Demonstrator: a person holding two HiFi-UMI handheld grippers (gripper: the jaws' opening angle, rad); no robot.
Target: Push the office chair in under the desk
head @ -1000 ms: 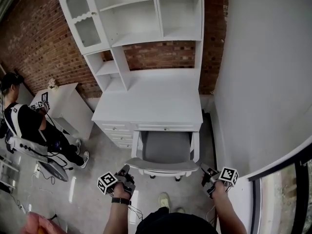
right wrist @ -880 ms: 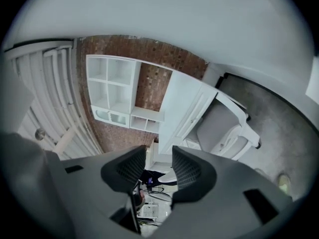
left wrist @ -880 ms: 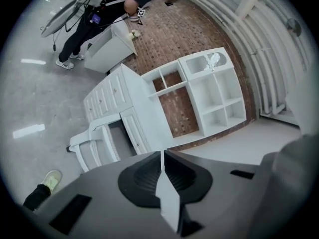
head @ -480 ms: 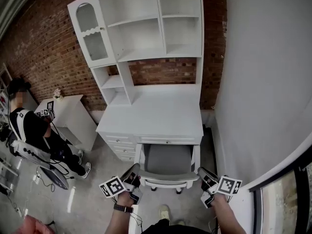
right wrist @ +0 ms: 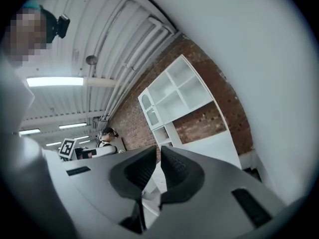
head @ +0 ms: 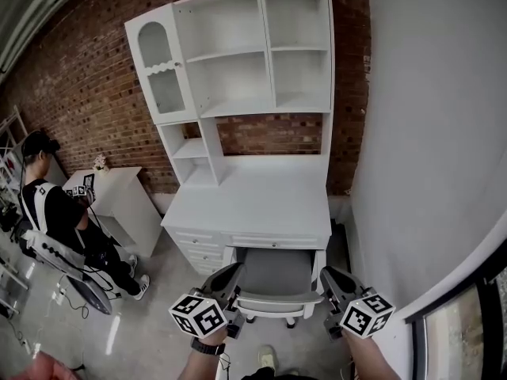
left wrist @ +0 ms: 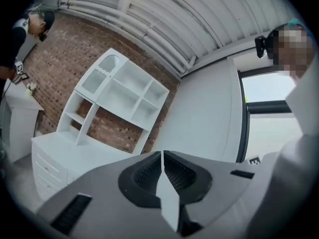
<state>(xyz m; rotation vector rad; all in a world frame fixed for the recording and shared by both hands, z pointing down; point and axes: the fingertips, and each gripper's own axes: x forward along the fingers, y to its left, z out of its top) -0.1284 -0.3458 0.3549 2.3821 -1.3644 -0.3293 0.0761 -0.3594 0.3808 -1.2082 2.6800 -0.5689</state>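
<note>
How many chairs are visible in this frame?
2. The grey-seated office chair sits partly under the white desk; a second chair at far left holds a seated person. Others may be hidden.

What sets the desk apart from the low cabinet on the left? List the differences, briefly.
The desk carries a tall shelf unit; the cabinet is low, with small items on top. The desk is wider than the cabinet. A chair sits partly under the desk; a person sits by the cabinet. Both are white, against the brick wall.
</note>
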